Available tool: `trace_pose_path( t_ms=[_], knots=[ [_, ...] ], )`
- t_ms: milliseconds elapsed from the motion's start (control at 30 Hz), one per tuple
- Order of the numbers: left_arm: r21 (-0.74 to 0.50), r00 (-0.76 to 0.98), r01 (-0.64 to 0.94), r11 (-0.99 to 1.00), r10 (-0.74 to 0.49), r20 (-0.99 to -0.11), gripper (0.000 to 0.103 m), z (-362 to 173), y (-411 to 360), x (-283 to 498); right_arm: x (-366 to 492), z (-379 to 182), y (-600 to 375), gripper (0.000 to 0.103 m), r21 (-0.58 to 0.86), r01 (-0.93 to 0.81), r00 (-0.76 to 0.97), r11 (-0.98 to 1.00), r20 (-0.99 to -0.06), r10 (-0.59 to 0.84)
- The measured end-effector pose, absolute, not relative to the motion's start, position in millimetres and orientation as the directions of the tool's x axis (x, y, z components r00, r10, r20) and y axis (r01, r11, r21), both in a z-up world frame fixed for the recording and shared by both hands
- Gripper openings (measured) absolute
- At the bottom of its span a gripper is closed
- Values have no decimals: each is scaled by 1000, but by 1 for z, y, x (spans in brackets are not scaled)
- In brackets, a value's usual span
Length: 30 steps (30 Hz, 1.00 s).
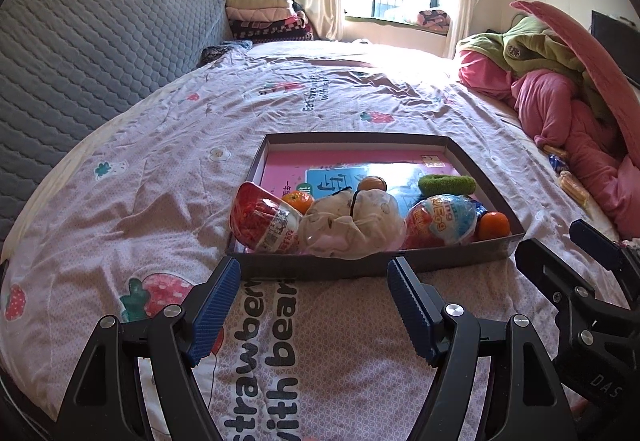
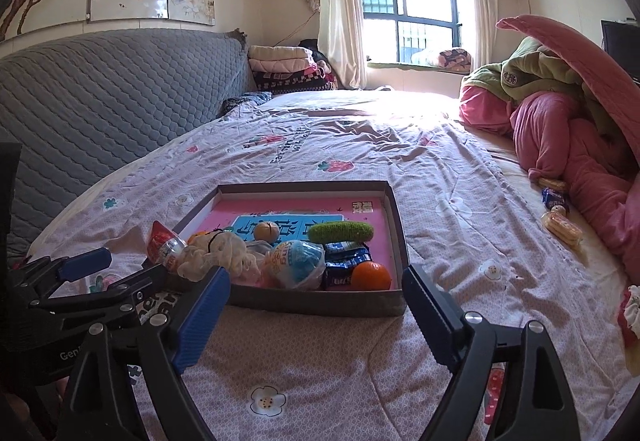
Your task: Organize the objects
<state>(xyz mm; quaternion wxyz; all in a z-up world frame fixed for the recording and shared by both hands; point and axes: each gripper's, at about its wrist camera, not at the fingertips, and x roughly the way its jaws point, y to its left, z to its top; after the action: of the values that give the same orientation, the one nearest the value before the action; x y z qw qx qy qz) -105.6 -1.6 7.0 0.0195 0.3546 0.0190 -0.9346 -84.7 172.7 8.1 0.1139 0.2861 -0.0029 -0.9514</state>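
Two hand-held grippers hover over a bed, both with fingers spread wide and holding nothing. The left gripper (image 1: 314,277) sits at the lower centre of its view, just short of the near wall of the shallow cardboard box (image 1: 456,263); the right gripper (image 2: 316,291) frames the same box's near wall (image 2: 320,301) in its own view.

Left to right inside the box: a red-capped plastic capsule (image 1: 266,219) leaning on the left rim, its printed label too small to read; a soft cream plush toy (image 1: 352,225); a toy egg in crinkly wrap (image 1: 442,219) with letters seen upside down, seemingly "Egg"; blue snack packets (image 2: 346,267); and a tangerine (image 2: 371,276) in the near right corner. Behind them lie a green fuzzy hair tie (image 2: 341,232) and a small round fruit (image 2: 266,231), all on a pink booklet (image 2: 360,237) with Chinese characters.

The loaded box looks light, but its thin walls would likely flex; a hold on both side walls seems safest. The plush should squash, the wrapped egg may slip.

At the right of the frame, biscuit packs (image 2: 560,227) lie loose on the sheet beside pink bedding (image 2: 580,145). The bedsheet (image 1: 256,353) reads "strawberry with bear", partly covered.
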Motion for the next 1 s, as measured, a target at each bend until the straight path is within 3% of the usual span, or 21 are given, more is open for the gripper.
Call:
trace_pose_path(
  t_ms=[1000],
  knots=[
    [-24,-744,24,-999,-2,-669,77,-43,-3,-85,-67,-47,176,88,65,154,-792,-986,-588,-163]
  ],
)
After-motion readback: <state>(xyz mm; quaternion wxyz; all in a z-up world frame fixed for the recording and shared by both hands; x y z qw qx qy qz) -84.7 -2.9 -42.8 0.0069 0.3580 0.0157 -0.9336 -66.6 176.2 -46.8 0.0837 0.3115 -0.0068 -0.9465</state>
